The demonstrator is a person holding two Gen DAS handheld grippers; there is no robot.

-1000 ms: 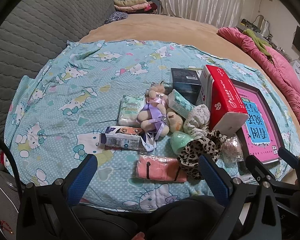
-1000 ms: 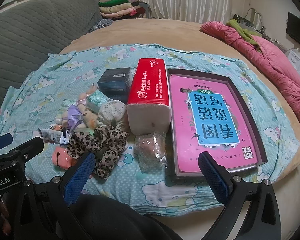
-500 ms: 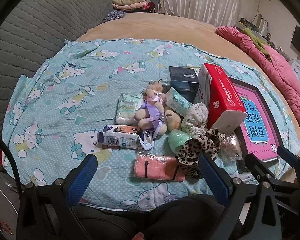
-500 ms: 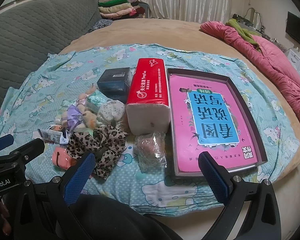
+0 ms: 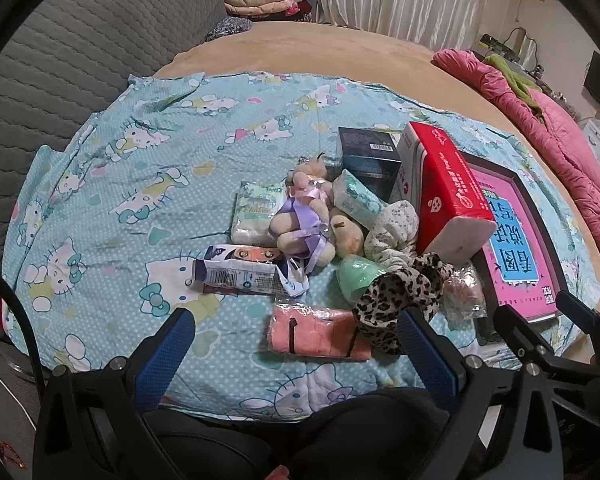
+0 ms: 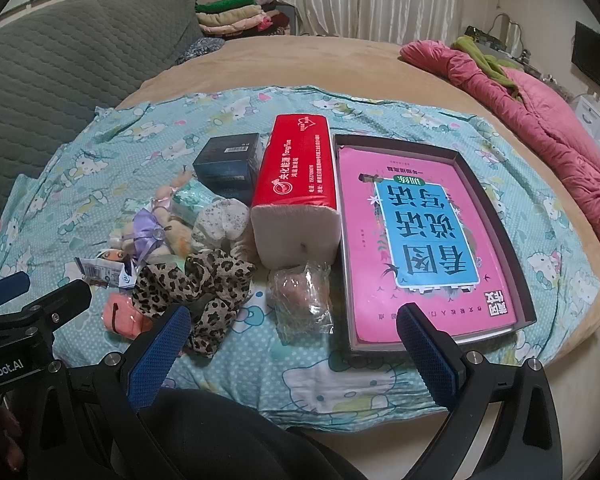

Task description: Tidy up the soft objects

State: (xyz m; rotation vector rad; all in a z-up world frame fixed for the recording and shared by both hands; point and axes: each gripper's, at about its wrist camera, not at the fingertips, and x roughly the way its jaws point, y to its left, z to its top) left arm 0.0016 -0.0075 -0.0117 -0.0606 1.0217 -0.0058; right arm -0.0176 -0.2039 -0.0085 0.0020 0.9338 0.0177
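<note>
Leopard-print scrunchie [image 5: 404, 300] and the other soft items lie untouched since earlier; we hold left gripper [image 5: 296, 354] and right gripper [image 6: 296, 350] with jaws wide, nothing sorted yet.

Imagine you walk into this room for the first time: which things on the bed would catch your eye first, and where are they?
The red tissue pack stands out mid-sheet, right beside the dark tray holding a bright pink book. To their left a leopard-print scrunchie lies among a jumble of small soft items, including a plush toy in purple ribbon.
</note>
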